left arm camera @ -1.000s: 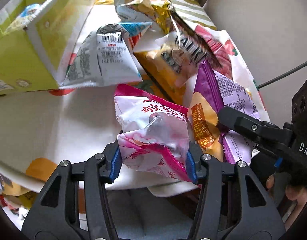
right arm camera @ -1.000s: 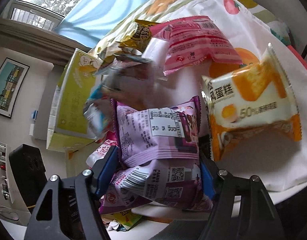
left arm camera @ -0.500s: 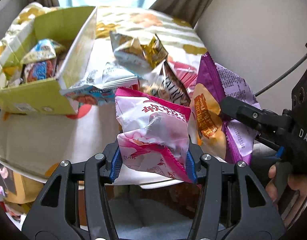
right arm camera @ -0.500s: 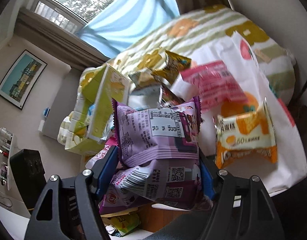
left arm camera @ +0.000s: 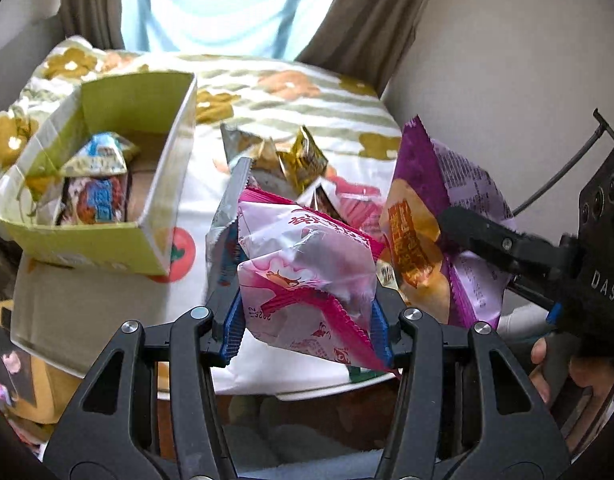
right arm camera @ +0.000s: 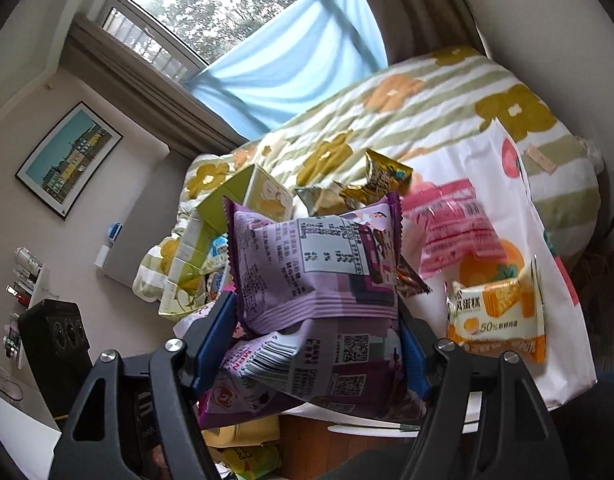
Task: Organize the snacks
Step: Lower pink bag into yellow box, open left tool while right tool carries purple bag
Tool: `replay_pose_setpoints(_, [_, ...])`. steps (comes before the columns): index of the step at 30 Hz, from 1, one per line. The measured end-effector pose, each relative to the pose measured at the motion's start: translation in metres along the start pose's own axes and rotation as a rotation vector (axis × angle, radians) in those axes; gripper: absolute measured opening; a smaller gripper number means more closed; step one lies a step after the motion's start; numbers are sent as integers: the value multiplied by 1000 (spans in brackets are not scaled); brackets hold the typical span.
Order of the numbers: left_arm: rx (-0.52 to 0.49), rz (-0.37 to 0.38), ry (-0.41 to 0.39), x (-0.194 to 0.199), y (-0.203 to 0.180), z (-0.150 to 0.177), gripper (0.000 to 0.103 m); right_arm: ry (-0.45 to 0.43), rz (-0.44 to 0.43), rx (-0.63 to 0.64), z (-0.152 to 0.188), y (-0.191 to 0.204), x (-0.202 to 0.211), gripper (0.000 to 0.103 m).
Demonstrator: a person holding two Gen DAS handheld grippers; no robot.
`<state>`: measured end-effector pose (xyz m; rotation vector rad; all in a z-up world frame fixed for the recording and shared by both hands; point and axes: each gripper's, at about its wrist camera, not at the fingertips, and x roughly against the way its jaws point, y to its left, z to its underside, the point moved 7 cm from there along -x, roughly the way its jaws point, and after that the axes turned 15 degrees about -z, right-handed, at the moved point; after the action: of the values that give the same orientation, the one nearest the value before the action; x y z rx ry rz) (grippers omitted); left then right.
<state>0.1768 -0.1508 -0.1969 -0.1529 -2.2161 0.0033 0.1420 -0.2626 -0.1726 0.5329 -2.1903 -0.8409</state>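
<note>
The pink-and-white snack packet (left arm camera: 307,276) is glossy, crinkled plastic film with a silvery sheen. The purple snack packet (right arm camera: 319,264) is smoother film with a softer satin gloss and serrated edges. The yellow-green open box (left arm camera: 147,168) at left looks like matt cardboard. The gold foil packets (left arm camera: 303,160) farther off shine metallic. Each black hand-held gripper (left arm camera: 307,320) is matt plastic with bright metal screws and ribbed blue pads (left arm camera: 232,328). The flowered bedcover (right arm camera: 427,104) is soft matt cloth.

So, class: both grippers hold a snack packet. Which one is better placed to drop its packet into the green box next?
Left, probably. The left gripper with its pink packet sits nearer the green box; the right gripper holds its purple packet farther away.
</note>
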Motion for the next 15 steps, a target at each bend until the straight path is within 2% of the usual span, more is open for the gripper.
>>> replay_pose_setpoints(4, [5,-10,-44,9,4,-16,47,-8,-18,21,-7,7,-1,69])
replay_pose_setpoints(8, [20,-11,-45,7,12,-26,47,-10,-27,33,-12,12,-5,69])
replay_pose_setpoints(15, [49,-32,-62,4,47,-48,47,6,-27,46,-28,22,-29,69])
